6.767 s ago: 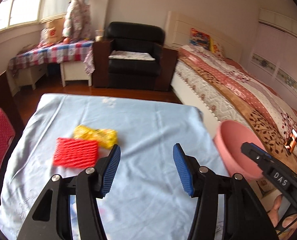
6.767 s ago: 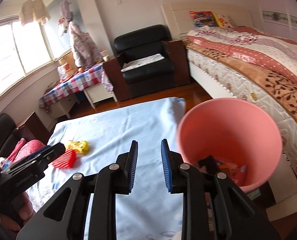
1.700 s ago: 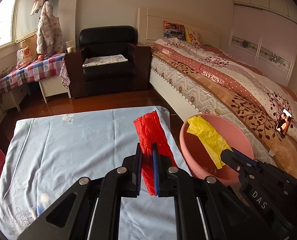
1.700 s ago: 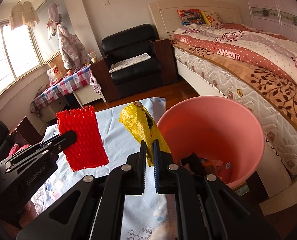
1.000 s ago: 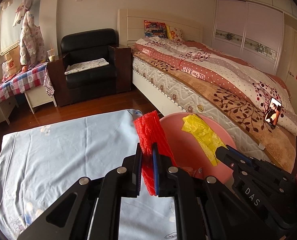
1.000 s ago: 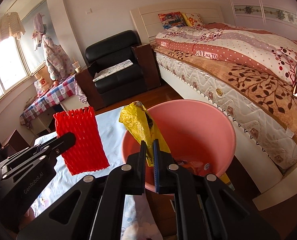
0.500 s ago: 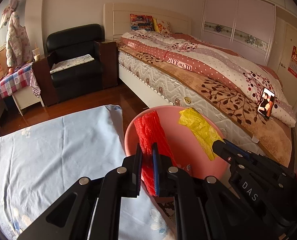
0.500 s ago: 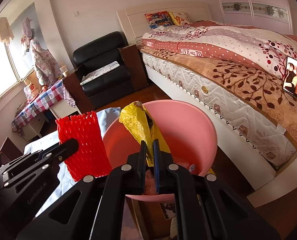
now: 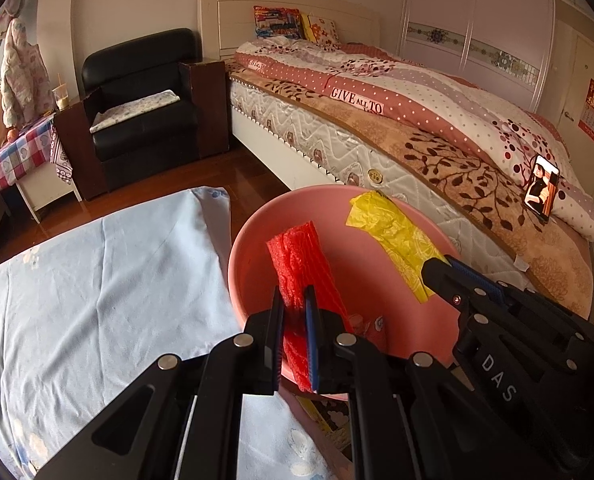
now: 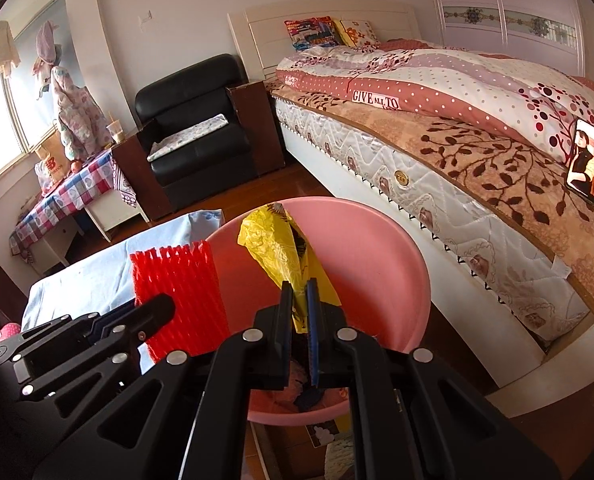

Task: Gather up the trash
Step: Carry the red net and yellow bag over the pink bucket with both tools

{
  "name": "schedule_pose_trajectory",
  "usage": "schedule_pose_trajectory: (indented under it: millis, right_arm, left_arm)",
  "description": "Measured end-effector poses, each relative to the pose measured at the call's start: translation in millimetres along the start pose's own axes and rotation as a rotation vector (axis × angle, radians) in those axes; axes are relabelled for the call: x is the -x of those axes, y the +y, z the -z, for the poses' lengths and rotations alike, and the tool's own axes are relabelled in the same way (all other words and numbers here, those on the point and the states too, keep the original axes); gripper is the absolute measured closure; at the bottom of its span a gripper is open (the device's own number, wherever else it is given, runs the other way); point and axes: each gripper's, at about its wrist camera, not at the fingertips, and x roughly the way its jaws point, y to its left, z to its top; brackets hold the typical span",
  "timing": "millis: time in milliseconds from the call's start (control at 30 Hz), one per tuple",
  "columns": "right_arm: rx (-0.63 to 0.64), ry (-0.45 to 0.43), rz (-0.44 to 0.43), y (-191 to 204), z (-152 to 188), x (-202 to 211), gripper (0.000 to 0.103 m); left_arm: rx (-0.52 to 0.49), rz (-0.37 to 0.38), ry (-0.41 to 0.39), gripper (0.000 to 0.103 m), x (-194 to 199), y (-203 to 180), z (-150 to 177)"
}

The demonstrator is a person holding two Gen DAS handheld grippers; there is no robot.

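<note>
Closest to the left wrist cam, the left gripper (image 9: 295,304) has its jaws almost shut, pinching a red foam net sleeve (image 9: 303,270). The sleeve stands up from the pads, over the near-left part of a round pink plastic bin (image 9: 253,224). Just right of it, the right gripper (image 9: 443,268) pinches a crumpled yellow plastic wrapper (image 9: 393,236), also above the bin opening.

In the right wrist cam the right gripper (image 10: 300,300) has jaws nearly closed w/ the yellow wrapper (image 10: 277,248) between the pads; it rises upward and a bit left, over the bin (image 10: 377,240). The left gripper (image 10: 153,308) comes in from the left w/ the red sleeve (image 10: 181,292) at the bin's left rim. Some other trash lies at the bin bottom, too dark to name.

Left of the bin is a table w/ pale blue cloth (image 9: 97,280), its corner touching or just beside the bin rim. Farther back: a bed w/ patterned quilt (image 9: 417,112) on the right, a phone (image 9: 541,186) leaning on it, and a black leather armchair (image 9: 141,92) by the wall.
</note>
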Motion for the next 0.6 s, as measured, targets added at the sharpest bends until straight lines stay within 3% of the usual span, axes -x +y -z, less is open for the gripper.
schedule_pose_trajectory:
  millis: [600]
  right_arm:
    - [0.0, 0.049, 0.039, -9, 1, -32, 0.096]
  left_arm:
    - [0.0, -0.008, 0.045, 0.094, -27, 3, 0]
